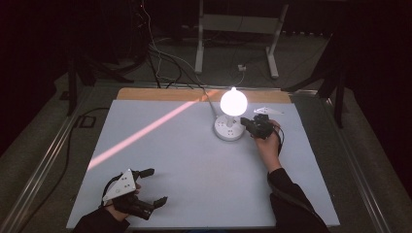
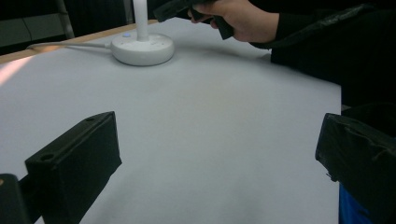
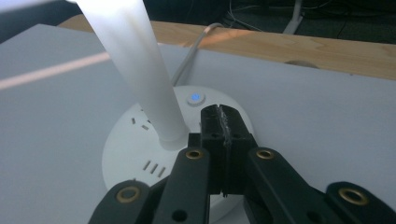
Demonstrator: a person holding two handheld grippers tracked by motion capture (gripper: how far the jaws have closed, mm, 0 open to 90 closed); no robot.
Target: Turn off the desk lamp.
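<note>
A white lamp with a glowing round bulb (image 1: 233,101) stands on a round white base (image 1: 227,127) at the far middle of the grey mat. The base (image 3: 140,154) has socket slots and a lit blue button (image 3: 195,98); its white stem (image 3: 135,70) rises beside my jaws. My right gripper (image 1: 248,123) is shut, jaws pressed together with nothing between them, their tips (image 3: 223,122) over the base just short of the button. My left gripper (image 1: 154,185) rests at the near left, jaws wide open and empty, one black finger (image 2: 79,158) low at left.
The lamp's cable (image 1: 209,99) runs off the far edge of the mat (image 1: 194,184). A pink streak of light (image 1: 145,130) crosses the mat. A strip of wooden tabletop (image 3: 299,49) lies beyond it. The person's sleeve (image 2: 317,42) reaches across the right side.
</note>
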